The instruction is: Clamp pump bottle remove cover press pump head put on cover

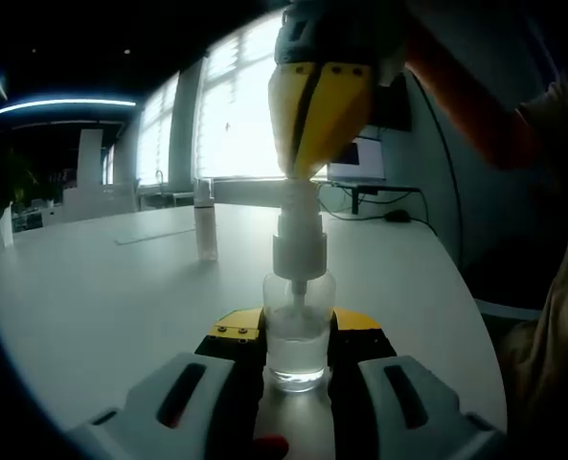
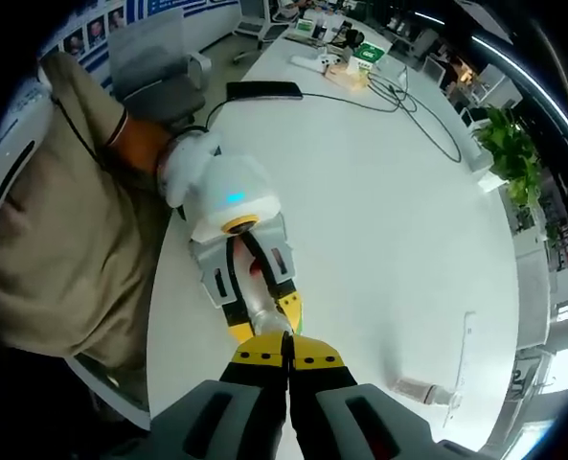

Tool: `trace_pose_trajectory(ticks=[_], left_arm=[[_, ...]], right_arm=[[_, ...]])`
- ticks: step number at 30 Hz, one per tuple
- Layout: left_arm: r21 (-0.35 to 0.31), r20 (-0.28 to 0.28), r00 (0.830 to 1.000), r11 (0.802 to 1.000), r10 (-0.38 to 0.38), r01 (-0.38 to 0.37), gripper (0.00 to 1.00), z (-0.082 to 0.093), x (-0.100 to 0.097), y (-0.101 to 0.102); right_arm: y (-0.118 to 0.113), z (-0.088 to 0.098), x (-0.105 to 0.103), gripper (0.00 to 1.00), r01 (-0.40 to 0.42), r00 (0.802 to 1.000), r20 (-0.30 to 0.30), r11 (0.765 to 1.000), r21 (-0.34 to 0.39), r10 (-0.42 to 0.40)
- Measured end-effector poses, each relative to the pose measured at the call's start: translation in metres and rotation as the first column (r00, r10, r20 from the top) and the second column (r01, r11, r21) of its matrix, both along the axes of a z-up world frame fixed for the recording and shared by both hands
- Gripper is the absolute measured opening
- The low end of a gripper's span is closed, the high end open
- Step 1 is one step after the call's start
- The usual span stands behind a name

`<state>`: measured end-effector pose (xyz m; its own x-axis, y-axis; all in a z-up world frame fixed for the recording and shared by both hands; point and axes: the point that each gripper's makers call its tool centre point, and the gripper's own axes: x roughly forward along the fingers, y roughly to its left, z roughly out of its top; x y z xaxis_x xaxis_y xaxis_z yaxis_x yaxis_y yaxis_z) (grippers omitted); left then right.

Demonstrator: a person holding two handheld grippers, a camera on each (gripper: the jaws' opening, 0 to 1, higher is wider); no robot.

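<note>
A clear pump bottle [image 1: 296, 340] stands upright on the white table [image 1: 92, 287], and my left gripper [image 1: 296, 362] is shut on its lower body. My right gripper [image 1: 303, 172] comes straight down from above, its yellow jaws shut together, the tip resting on top of the white pump head [image 1: 299, 244]. In the right gripper view I look down past my shut right gripper [image 2: 286, 353] at the bottle [image 2: 262, 314], held by the left gripper [image 2: 269, 321]. The clear cover [image 1: 205, 222] stands apart at the back left; it also appears as the cover [image 2: 423, 389] near a thin strip.
A person's sleeve [image 2: 44, 220] and gloved hand [image 2: 183, 158] are at the table's edge. A black flat device [image 2: 262, 90] with cables, boxes [image 2: 360, 59], a chair [image 2: 159, 77] and a plant [image 2: 509, 144] lie toward the far end. Bright windows [image 1: 236, 105] stand behind.
</note>
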<state>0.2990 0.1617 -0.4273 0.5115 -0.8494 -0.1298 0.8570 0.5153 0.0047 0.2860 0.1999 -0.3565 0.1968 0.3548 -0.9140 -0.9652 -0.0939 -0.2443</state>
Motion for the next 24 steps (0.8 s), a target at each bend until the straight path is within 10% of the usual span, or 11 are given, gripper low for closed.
trace_pose_trajectory(ticks=[24], left_arm=[[0.002, 0.001, 1.0, 1.0, -0.001, 0.001, 0.16, 0.0, -0.0005, -0.0002]], right_arm=[[0.0012, -0.0074, 0.0007, 0.0, -0.001, 0.999, -0.046, 0.998, -0.064, -0.002]])
